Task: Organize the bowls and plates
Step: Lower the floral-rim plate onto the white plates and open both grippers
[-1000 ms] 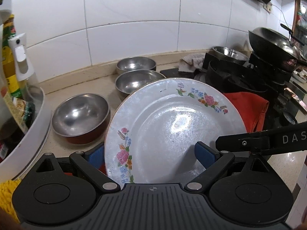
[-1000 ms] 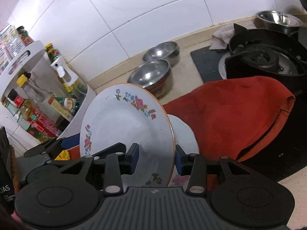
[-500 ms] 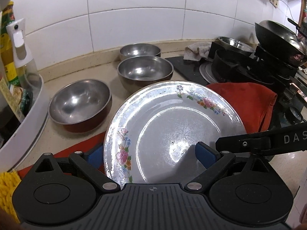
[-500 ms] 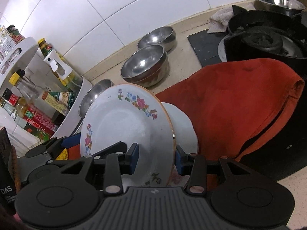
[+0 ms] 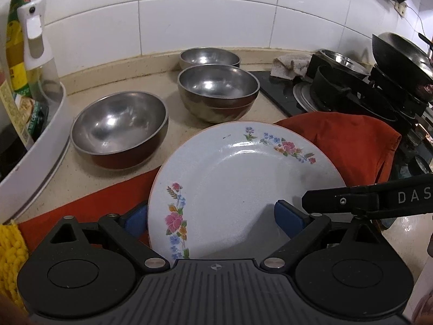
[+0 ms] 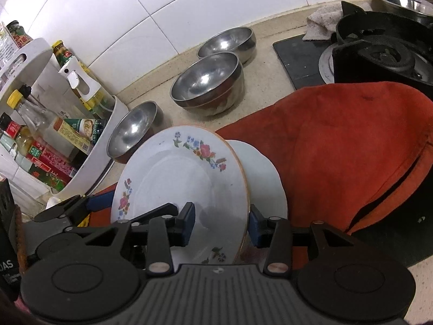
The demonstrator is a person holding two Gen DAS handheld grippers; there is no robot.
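Each fisheye sits just behind its own tongs, looking forward and down across the surface toward the tiled wall. The left view faces the floral plate [image 5: 243, 184] straight on, close up; the right view looks from the plate's right side, edge partly toward it. Both share the plate, the steel bowls [image 5: 217, 92] [image 6: 208, 81], the red cloth [image 5: 351, 146] [image 6: 338, 149] and the stove [image 6: 384, 51].
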